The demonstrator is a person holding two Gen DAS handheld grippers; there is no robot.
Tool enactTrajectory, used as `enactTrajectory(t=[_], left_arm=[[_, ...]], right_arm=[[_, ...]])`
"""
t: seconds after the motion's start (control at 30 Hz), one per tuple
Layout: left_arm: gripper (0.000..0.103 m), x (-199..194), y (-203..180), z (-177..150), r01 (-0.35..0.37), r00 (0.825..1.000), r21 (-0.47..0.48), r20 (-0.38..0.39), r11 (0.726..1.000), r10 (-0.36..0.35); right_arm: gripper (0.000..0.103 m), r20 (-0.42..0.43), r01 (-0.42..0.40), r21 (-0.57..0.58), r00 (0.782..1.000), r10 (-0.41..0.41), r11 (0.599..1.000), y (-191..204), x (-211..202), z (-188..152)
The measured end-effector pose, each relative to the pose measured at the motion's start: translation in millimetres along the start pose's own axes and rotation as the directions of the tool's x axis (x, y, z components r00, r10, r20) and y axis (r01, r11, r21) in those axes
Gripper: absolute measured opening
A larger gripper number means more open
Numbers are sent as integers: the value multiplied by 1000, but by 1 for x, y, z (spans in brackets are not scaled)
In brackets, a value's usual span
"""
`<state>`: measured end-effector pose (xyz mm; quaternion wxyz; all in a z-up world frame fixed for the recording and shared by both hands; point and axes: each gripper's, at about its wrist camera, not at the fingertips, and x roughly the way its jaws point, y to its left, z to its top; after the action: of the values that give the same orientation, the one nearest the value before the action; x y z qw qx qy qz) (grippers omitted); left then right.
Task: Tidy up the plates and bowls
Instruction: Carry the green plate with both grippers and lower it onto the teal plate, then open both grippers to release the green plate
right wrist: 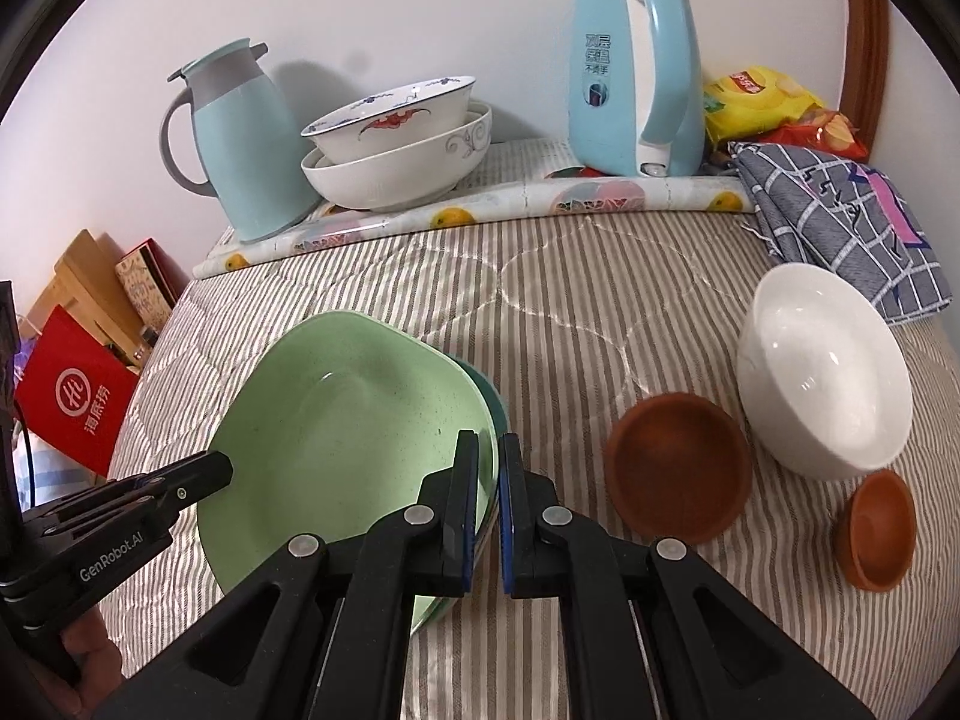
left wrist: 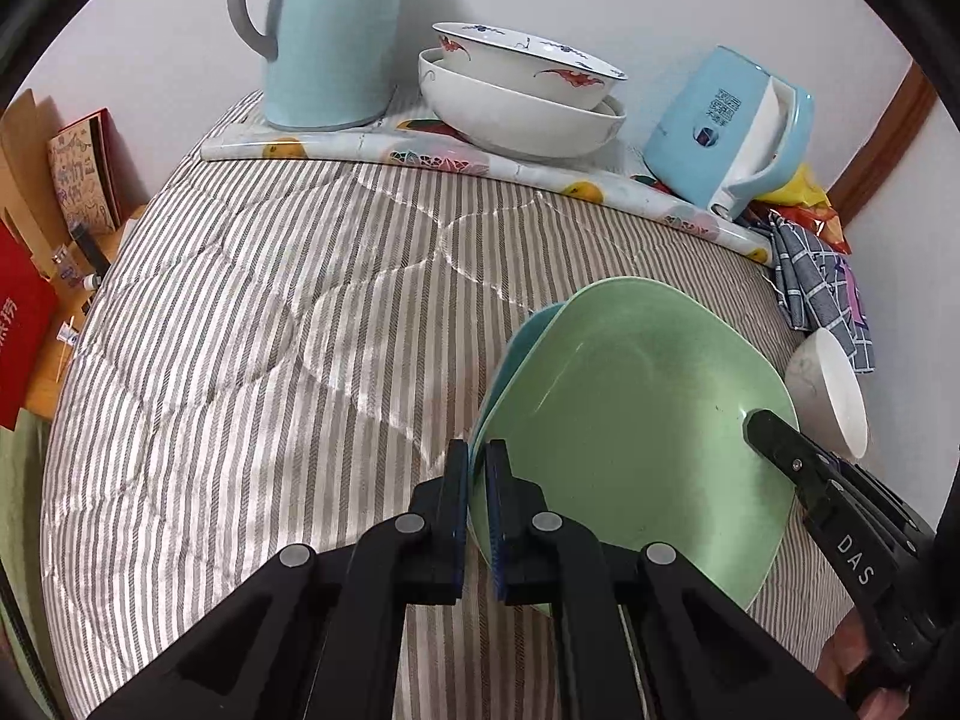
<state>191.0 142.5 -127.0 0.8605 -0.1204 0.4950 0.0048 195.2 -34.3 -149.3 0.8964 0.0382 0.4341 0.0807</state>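
Note:
A light green plate lies on a teal plate on the striped quilt. My left gripper is shut on the stack's left rim. My right gripper is shut on the stack's right rim; the green plate fills that view's centre left. Each gripper shows in the other's view, the right one and the left one. A white bowl, a large brown bowl and a small brown bowl sit right of the plates. Two nested patterned bowls stand at the back.
A pale blue jug and a blue kettle stand on a fruit-print mat by the wall. A checked cloth and snack bags lie back right. Red boxes are left of the quilt.

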Motion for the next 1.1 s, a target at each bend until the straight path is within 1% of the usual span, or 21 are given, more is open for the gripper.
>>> enactTrajectory(t=[0.23,0.4,0.5,0.7,0.73,0.77,0.8,0.83,0.87,0.93,0.97,1.0,1.03,1.1], left_arm=[[6,16,3,5,6,1000,-12,-27,1000,-7],[6,17,1,4,-4,1000,-2,-21,1000,4],[7,17,2,4,-1,1000,0,-22,1000,1],[7,13,3,1,-2,1000,14,-30,1000,2],[10,12,3,-1,-6,999,13,-32,1000,7],[11,10,4,-2,-13,999,10,-36,1000,13],[11,9,5,-3,-14,999,7,-36,1000,14],[11,6,5,-4,-14,999,5,-33,1000,14],[12,4,5,-5,-15,999,4,-30,1000,15],[14,-3,4,-7,-19,1000,3,-22,1000,19],[16,-7,3,-8,-20,1000,5,-14,1000,20],[17,-12,2,-9,-21,1000,6,-6,1000,21],[18,-15,1,-10,-21,1000,6,0,1000,21],[19,-25,-3,-12,-19,1000,5,17,1000,19]], right_arm=[[6,-31,7,-17,999,-7,1000,0,19,9],[6,-42,22,-31,999,-23,999,-2,27,11],[8,-40,31,-47,999,-32,998,0,29,11],[13,-83,31,-71,996,-37,997,1,37,8],[16,-78,31,-75,996,-37,997,1,35,7],[25,-72,33,-77,997,-38,997,0,31,6],[37,-63,33,-74,997,-38,997,-1,26,6],[42,-52,32,-71,998,-36,997,-2,22,6],[45,-36,32,-68,999,-35,997,-3,15,5],[46,-13,38,-65,999,-39,997,-6,2,4],[49,-10,39,-62,999,-40,997,-8,-3,4],[56,-7,43,-56,999,-43,998,-11,-10,3],[58,-3,50,-50,999,-50,998,-14,-16,2],[59,9,71,-43,997,-70,997,-19,-27,-1]])
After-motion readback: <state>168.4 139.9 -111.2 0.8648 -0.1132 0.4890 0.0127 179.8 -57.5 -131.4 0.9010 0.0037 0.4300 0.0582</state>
